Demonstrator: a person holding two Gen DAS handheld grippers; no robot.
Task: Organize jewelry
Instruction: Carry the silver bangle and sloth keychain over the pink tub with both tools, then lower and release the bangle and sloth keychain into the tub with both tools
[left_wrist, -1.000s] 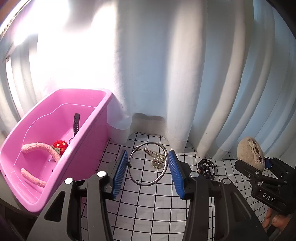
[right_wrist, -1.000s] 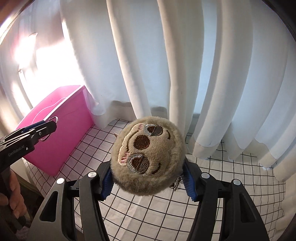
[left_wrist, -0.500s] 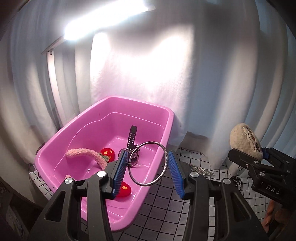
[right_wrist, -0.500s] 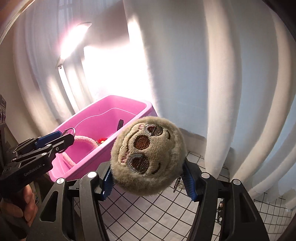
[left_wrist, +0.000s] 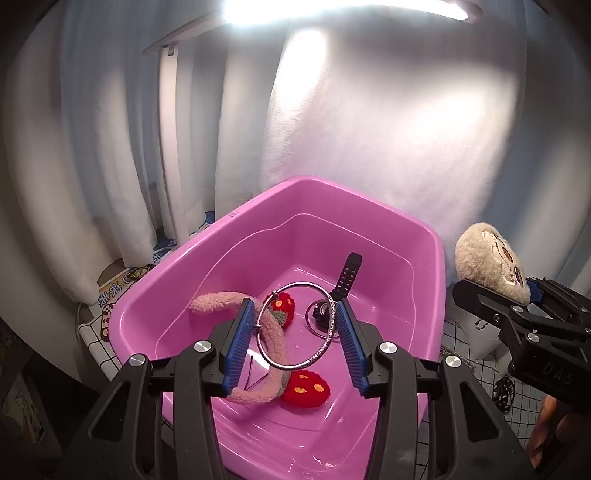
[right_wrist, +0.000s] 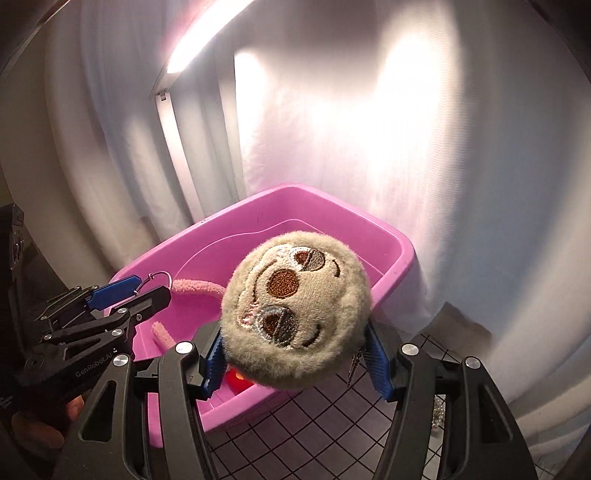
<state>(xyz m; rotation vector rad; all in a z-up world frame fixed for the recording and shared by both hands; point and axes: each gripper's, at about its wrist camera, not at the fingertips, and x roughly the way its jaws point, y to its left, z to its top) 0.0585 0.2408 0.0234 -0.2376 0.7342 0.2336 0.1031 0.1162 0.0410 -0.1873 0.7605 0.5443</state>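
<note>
Left gripper: blue pads pinching a silver bangle by its two sides, ring held up over the pink tub. In the right wrist view, same gripper seen at the left edge over the tub's near-left corner, a loop of the bangle showing past its tip. White lettering on its black body: "GenRobot.AI". Fingers of a hand wrapped round the handle below.

Right gripper: blue pads pressed into a round plush head, tan fur, embroidered face with brown eye patches and a curved mouth. Short bead chain dangling at its right side. Plush held above the tub's near-right rim. In the left wrist view, that gripper at the right edge with the plush in its grip; raised letters "DAS" on the body, rest cut off.

Inside the tub: pink fuzzy headband with red strawberry pompoms, black watch leaning against the far side, strap up.

Tub on a white cloth with black grid. On the cloth to the right: a silver chain and a small dark piece, too small to tell. Left of the tub, a printed packet with Chinese characters, not legible. White curtains behind, bright lamp bar on top.
</note>
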